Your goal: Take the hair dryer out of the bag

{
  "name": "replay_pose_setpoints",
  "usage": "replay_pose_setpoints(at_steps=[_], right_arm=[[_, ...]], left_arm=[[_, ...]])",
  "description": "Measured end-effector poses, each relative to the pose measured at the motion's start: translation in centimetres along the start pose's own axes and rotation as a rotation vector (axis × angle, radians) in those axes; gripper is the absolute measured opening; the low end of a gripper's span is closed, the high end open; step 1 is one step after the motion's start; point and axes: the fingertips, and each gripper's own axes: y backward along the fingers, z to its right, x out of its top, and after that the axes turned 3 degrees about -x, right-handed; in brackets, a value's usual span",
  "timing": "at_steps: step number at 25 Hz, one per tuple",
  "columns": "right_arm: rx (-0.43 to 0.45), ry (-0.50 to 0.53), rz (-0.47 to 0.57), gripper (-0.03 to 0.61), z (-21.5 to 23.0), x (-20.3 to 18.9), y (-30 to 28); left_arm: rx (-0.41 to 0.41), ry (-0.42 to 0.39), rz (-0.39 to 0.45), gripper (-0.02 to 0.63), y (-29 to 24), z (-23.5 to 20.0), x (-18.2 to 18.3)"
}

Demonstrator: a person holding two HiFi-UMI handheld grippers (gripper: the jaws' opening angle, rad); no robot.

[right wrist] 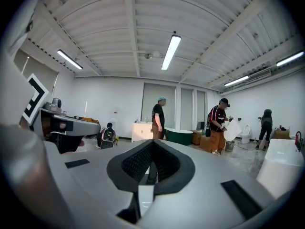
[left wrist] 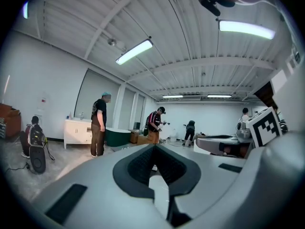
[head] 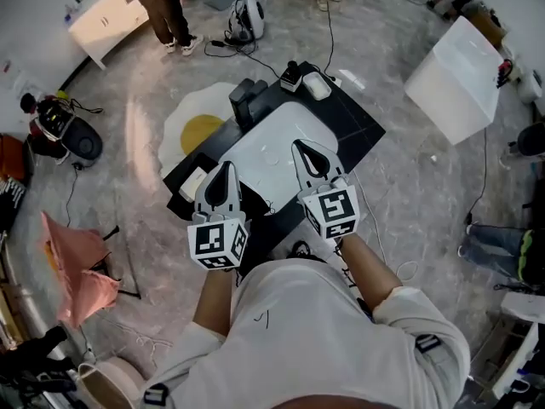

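In the head view, a pale grey-white bag [head: 271, 147] lies on a black table [head: 362, 126] below my hands. No hair dryer shows in any view. My left gripper [head: 225, 170] is held up over the table's near left part, jaws shut with nothing between them. My right gripper [head: 306, 150] hovers over the bag's near right side, also shut and empty. The left gripper view looks level across the room past its closed jaws [left wrist: 155, 148], and so does the right gripper view [right wrist: 152, 145]. Neither of them shows the table or the bag.
Black boxes [head: 243, 99] and two small devices [head: 305, 79] sit at the table's far end. An egg-shaped rug [head: 197, 128] lies left of it, a white box [head: 456, 79] to the right, a pink cloth [head: 75, 262] near left. Cables cross the floor; people stand far off.
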Motion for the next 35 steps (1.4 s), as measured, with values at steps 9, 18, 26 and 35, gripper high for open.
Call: replay_pose_setpoints(at_steps=[9,18,26,35], right_arm=[[-0.011,0.023,0.067,-0.002,-1.2,2.1,1.9],[0.026,0.048,0.085,-0.002,-2.3,2.9,1.8],[0.033,0.061,0.072,-0.002,-2.6,2.6,1.6],[0.042,0.066,0.048,-0.002,-3.0,2.3,1.0]], left_arm=[[0.036,-0.023,0.041,0.02,2.1,0.6,1.7],[0.013,-0.032,0.043,0.02,2.1,1.3,1.7],[0.026,-0.054,0.039,0.02,2.1,0.8,1.6],[0.011,-0.058,0.026,0.02,1.6,0.6,1.3]])
